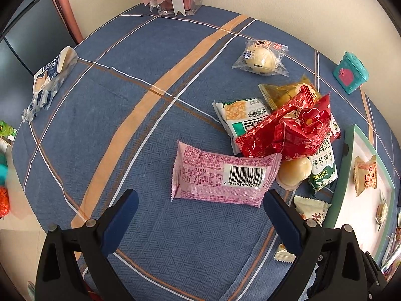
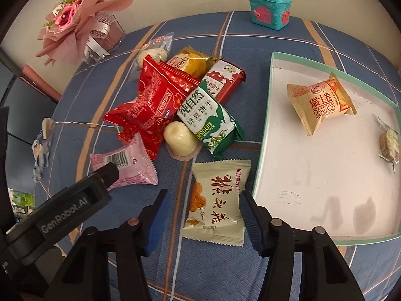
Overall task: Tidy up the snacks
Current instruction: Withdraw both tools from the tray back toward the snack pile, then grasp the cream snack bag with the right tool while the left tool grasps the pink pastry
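Cream snack packet [image 2: 217, 202] flat on counter [image 2: 205, 271], between right gripper [image 2: 201, 222] fingers, not yet pinched, tray [image 2: 265, 125] just right. Close squarely on side edges, avoid cloth. Left gripper [image 1: 200, 215] spread wide over pink packet [image 1: 221, 179], empty.
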